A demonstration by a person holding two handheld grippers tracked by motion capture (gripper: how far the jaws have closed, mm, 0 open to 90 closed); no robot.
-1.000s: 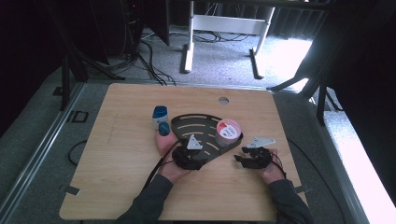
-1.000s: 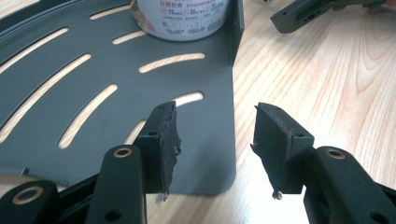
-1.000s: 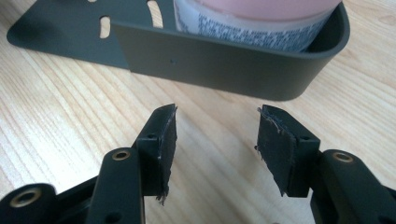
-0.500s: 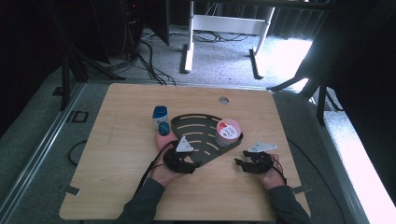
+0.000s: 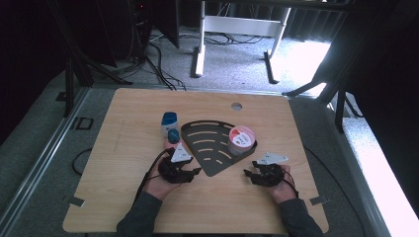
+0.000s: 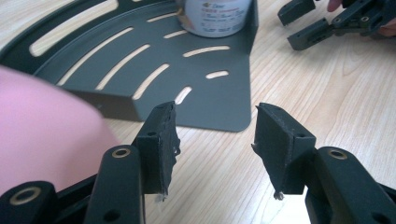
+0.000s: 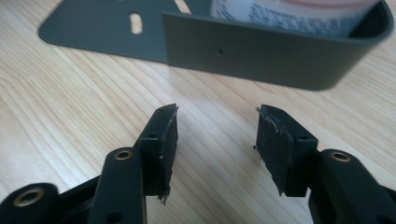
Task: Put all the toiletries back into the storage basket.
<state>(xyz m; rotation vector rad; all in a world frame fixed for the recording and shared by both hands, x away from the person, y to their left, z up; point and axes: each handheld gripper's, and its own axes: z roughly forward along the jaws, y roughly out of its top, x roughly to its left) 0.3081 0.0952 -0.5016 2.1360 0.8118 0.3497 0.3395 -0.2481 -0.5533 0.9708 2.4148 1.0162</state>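
Both grippers (image 5: 195, 171) (image 5: 247, 174) open — flanking tray (image 5: 210, 148), seemingly untouched.

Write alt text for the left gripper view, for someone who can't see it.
The left gripper, its two black jaws open with nothing between them, points at the corner of a dark slotted tray on a wooden table. A white canister stands in the tray, a blurred pink shape sits at left, and the right gripper is at top right.
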